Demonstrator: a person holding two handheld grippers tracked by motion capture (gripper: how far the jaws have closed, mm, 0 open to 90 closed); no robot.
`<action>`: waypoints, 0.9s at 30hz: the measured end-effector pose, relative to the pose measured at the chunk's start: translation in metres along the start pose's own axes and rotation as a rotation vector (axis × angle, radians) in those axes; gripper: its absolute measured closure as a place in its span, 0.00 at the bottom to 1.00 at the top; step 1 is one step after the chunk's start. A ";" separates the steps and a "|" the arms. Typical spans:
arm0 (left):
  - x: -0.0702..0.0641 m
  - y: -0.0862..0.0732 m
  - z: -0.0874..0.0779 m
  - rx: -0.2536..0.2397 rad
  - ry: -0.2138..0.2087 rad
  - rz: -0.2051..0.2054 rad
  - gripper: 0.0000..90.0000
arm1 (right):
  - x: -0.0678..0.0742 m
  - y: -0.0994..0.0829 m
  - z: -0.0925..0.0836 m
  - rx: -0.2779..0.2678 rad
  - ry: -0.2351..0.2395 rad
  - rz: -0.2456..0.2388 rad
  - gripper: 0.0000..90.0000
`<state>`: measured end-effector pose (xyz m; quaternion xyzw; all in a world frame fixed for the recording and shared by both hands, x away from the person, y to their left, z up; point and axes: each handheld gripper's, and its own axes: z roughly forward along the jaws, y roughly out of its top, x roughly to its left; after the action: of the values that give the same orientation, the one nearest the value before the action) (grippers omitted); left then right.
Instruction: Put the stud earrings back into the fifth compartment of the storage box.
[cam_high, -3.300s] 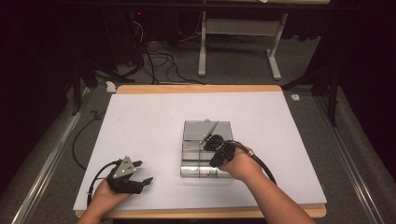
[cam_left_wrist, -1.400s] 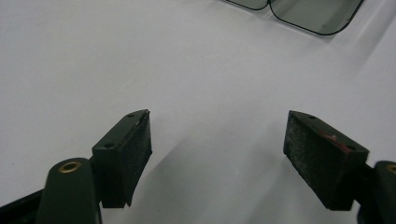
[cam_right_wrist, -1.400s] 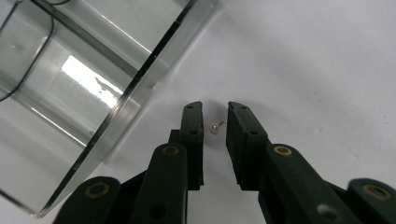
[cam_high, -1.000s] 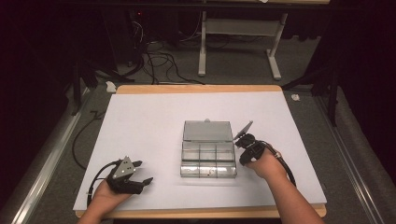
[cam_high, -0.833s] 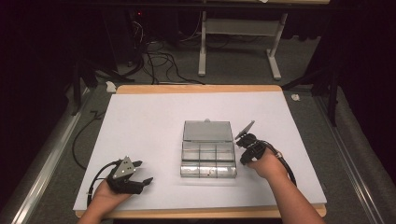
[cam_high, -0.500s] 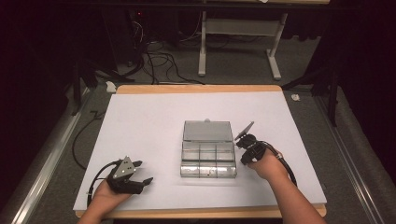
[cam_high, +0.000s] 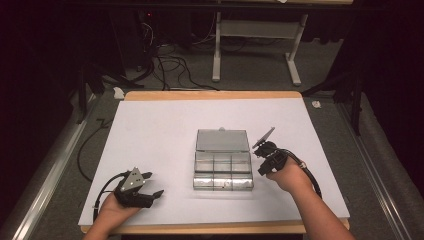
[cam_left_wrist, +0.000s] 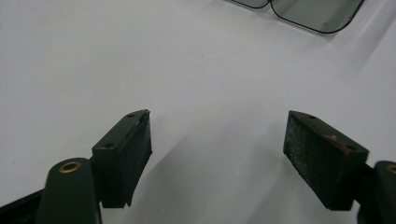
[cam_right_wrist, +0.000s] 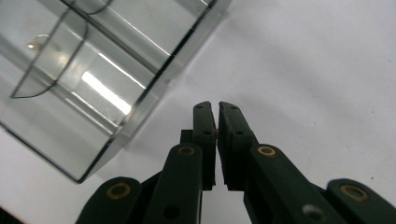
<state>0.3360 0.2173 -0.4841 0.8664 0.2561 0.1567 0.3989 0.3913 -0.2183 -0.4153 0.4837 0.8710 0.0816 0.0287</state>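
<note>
- A clear plastic box (cam_high: 222, 160) with inner compartments sits near the middle of the white-covered worktop (cam_high: 150, 135), slightly toward the near edge; its lid lies open flat on the far side
- The compartments look empty in the high view; in the right gripper view a small metallic item (cam_right_wrist: 33, 45), too small to identify, sits in one compartment
- Right tool (cam_high: 261, 172) stands just beside the box's right wall, apart from it, jaws pressed almost together; a tiny orange speck (cam_right_wrist: 216, 132) shows between them in the right gripper view, and I cannot tell whether it is a held item or part of the pad
- Left tool (cam_high: 156, 186) rests near the worktop's near-left corner, well apart from the box, jaws wide apart with nothing between them; bare worktop lies under it in the left gripper view
- Judgement: the work in hand concerns the box, most likely loading or closing it
- Risk: the box is light and unrestrained; a push from the right tool alone could slide or turn it across the smooth cover, since the left tool is too far off to steady it
- Risk: if something small is pinched in the right tool, a loosened grip outside the wall would drop it on the worktop
- Risk: the transparent walls are hard to judge, so a jaw may strike the rim and tip the box
</note>
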 end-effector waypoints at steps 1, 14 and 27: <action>0.000 0.000 0.000 0.000 0.000 0.000 0.27 | 0.000 0.001 -0.003 -0.006 -0.002 -0.018 0.97; 0.000 0.000 0.000 -0.003 -0.002 -0.004 0.27 | 0.020 0.009 -0.025 -0.017 0.008 -0.066 0.97; 0.001 0.000 0.000 -0.004 -0.004 -0.004 0.27 | 0.037 0.019 -0.025 -0.022 0.022 -0.100 0.97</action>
<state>0.3365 0.2175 -0.4841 0.8655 0.2569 0.1547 0.4013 0.3846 -0.1802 -0.3860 0.4385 0.8933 0.0948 0.0285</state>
